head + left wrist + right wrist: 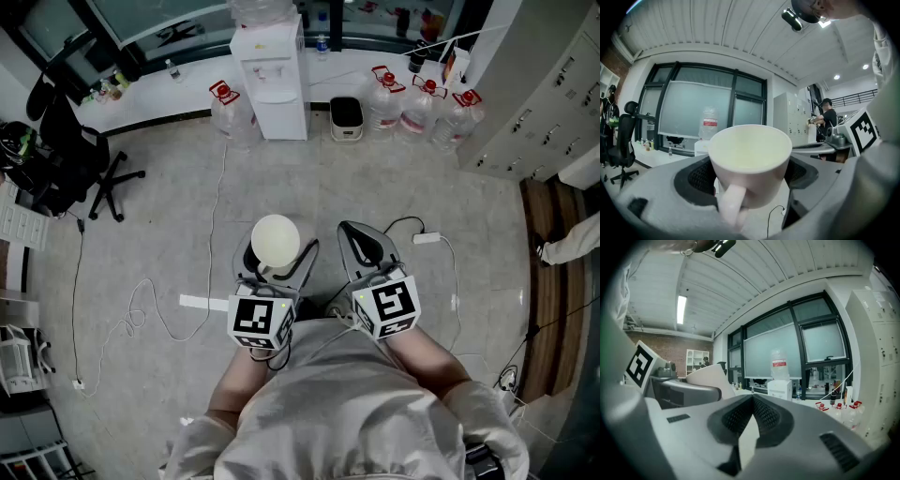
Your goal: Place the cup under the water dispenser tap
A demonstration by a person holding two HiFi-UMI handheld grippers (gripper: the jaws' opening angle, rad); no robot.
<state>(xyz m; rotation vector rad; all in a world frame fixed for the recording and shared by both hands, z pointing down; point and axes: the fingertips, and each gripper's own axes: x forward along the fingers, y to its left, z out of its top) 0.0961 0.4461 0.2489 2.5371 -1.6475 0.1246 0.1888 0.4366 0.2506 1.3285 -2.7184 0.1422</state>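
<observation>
A person stands holding both tongs out in front of the chest, side by side and roughly level, forearms tucked close. The left tongs pinch an upright white cup by its sides, its handle turned back toward the person. The right tongs are pressed together with nothing between them. Below is a grey floor with loose cables. Well ahead, a white water dispenser stands against a long white desk under the windows, with water jugs and an office chair nearby.
</observation>
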